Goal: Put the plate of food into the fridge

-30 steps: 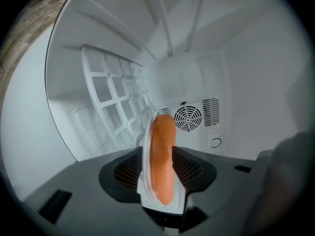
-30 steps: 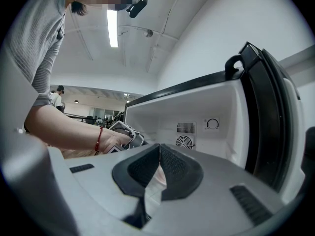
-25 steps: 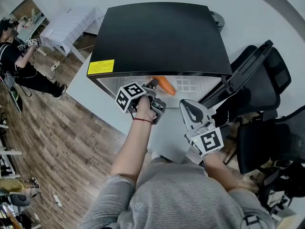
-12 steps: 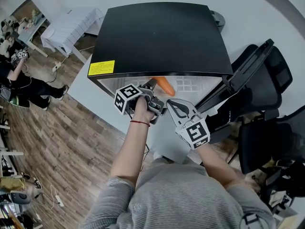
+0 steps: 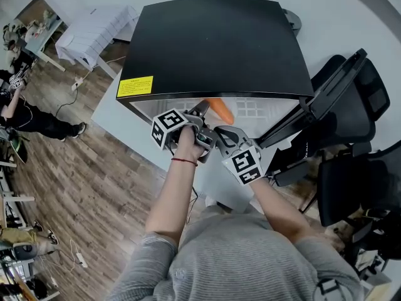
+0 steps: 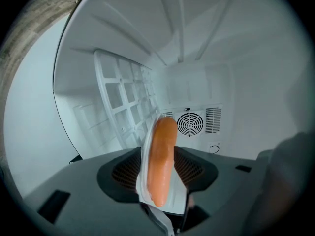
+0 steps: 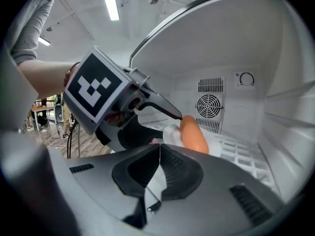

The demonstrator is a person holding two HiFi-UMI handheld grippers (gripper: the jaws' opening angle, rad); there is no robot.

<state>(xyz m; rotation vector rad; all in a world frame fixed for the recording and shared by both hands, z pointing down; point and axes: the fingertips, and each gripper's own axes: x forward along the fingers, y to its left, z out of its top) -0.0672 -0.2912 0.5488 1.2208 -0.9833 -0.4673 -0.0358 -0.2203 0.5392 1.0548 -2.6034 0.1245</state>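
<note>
Left tool pinches the plate by its rim, orange food pointing into the fridge; right tool, pressed together, sits alongside.

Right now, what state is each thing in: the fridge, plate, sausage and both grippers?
Fridge, door open.
Plate, gripped at its rim, held just inside the fridge.
Sausage, lying on the plate.
Left gripper, jaws shut on the plate.
Right gripper, jaws shut, empty.

White plate, orange sausage, tilted, inside open fridge.
</note>
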